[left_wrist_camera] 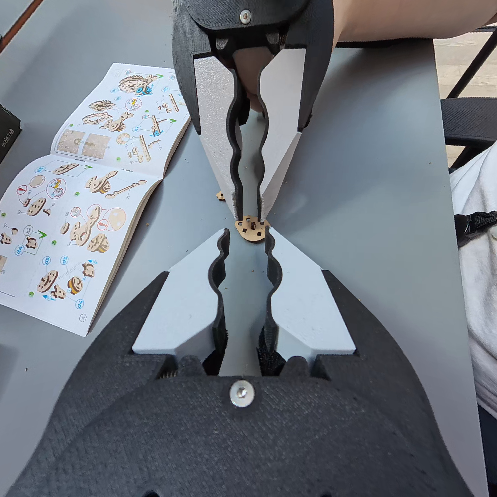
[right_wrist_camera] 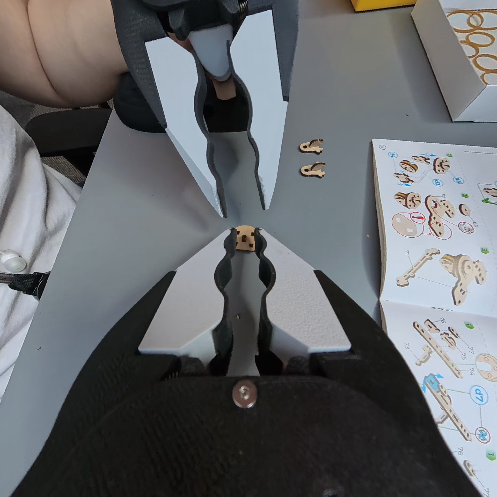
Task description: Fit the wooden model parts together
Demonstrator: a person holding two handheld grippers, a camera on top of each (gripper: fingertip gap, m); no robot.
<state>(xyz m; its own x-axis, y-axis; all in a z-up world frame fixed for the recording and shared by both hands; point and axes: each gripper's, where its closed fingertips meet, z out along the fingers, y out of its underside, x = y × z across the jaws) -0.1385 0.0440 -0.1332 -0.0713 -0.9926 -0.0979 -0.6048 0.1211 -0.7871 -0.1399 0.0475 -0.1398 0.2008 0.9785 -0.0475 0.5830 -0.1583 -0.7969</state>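
Right fingers (right_wrist_camera: 290, 295): clamped on opposite edges of the small slotted wooden disc (right_wrist_camera: 244, 240), gripping only at the very tips. Left fingers (left_wrist_camera: 188, 295): spread wide and holding nothing, tips just short of the disc's near rim, facing the other pair head-on. Cannot tell whether the disc rests on the grey bench (left_wrist_camera: 363, 201) or hangs barely above it. Farther out on the bench: two small hooked wooden parts (right_wrist_camera: 312, 146) lying one beside the other, well apart from the disc. Then the open instruction booklet (right_wrist_camera: 435, 242), and a white box (right_wrist_camera: 457, 67) at the far corner. Likely trouble from here: with so shallow a hold, could pivot or pop free under any push from the front. Closing the left pair on it off-centre could twist it out of the right pair. Pressing a tab into those tiny slots while skewed could jam it or snap the thin wood.
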